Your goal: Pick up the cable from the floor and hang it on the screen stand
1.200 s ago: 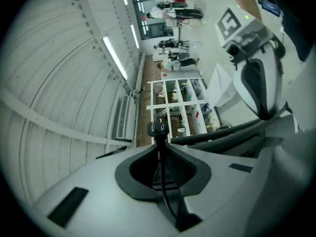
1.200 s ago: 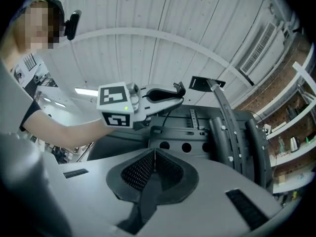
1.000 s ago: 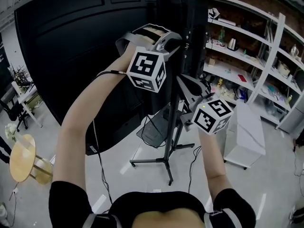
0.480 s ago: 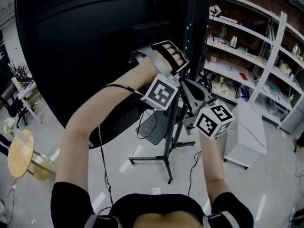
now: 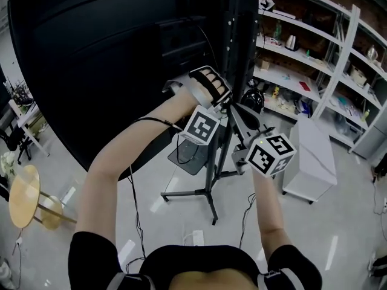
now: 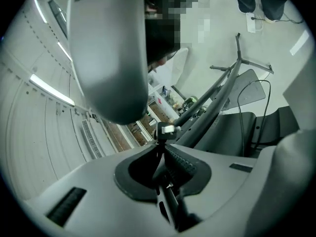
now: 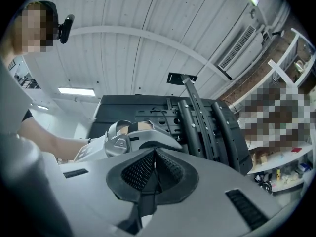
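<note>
Pale floor (image 5: 151,213), shelving (image 5: 302,71) behind. Left gripper (image 6: 161,149) up beside screen stand (image 5: 213,180), fingers clamped on thin black cable (image 6: 165,131), likely to carry it to a hanging point. Right gripper (image 7: 154,171) close by, fingers together, seemingly empty.

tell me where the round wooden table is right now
In the head view the round wooden table stands on the floor at the far left edge, left of the person's left arm, below the big black screen.

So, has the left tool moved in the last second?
Yes. In the head view, the left tool went down along the stand, away from its top.
</note>
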A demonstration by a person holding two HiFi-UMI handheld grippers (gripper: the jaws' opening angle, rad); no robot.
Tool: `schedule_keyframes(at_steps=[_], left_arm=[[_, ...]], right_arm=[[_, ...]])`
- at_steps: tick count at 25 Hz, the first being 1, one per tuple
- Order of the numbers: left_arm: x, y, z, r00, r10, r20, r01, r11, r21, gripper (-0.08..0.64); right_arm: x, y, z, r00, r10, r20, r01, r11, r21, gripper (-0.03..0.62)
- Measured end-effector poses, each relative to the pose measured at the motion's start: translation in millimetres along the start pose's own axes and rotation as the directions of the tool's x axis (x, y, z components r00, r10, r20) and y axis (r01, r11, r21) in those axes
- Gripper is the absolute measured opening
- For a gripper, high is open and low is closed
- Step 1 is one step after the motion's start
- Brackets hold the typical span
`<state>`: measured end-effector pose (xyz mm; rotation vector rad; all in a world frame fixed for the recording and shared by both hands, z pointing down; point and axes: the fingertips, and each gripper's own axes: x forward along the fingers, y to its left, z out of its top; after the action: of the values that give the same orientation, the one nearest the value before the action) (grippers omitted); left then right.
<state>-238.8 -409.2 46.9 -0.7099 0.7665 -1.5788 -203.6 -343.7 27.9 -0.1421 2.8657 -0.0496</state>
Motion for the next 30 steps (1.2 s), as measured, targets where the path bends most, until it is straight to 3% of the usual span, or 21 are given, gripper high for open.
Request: schedule_keyframes(at_steps=[5, 8, 13, 16, 19, 23, 25, 28, 30], left_arm=[[0.1, -8.0, -6.6, 0.999, 0.04, -0.018, -0.041, 0.999, -0.03, 0.048], [-2.4, -14.8, -4.7, 0.999, 0.041, 0.002, -0.04, 0.992, -0.116, 0.049], [-15.7, -38.3, -1.4, 0.998, -0.041, 0.054, 0.054, 0.957, -0.285, 0.075], [-22.8, -46.1, -12.5, 0.996, -0.079, 0.029, 0.085, 0.937, -0.339, 0.169], [-27.2, -38.4, -32.3, 0.999, -0.022, -0.047, 0.004, 0.94, -0.341, 0.222], [-35.5, -39.8, -35.9, 0.998, -0.025, -0.058, -0.001, 0.916, -0.402, 0.225], [-38.2, -42.7, -35.5, 0.998, -0.023, -0.065, -0.009, 0.893, -0.449, 0.224], [-37.6, -45.2, -37.3, 0.994, 0.031, -0.108, -0.083, 0.85, -0.52, 0.224], [-42.5, -47.4, -46.1, 0.979, 0.043, -0.2, -0.141, 0.85, -0.507, 0.224]], right_arm=[[-4.1, -1.8, -6.9, 1.0, -0.011, -0.015, 0.011, 1.0, 0.006, 0.026], [-3.7, -2.7, -11.9, 1.0, -0.014, -0.024, 0.014, 1.0, 0.013, 0.026], [0.4, 3.0, -22.4, 0.999, -0.012, -0.036, 0.013, 0.999, 0.032, 0.025], [3.1, 6.4, -25.6, 0.999, -0.01, -0.04, 0.012, 0.999, 0.037, 0.026], [3.3, 7.1, -29.7, 0.999, -0.019, -0.042, 0.021, 0.999, 0.047, 0.026], [4.8, 9.5, -37.9, 0.998, -0.024, -0.059, 0.027, 0.998, 0.06, 0.026], [5.2, 11.8, -41.0, 0.998, -0.022, -0.063, 0.026, 0.997, 0.067, 0.026], [4.2, 14.5, -45.8, 0.998, -0.023, -0.063, 0.028, 0.996, 0.08, 0.026], [2.7, 16.7, -49.4, 0.998, -0.024, -0.066, 0.03, 0.995, 0.091, 0.026]])
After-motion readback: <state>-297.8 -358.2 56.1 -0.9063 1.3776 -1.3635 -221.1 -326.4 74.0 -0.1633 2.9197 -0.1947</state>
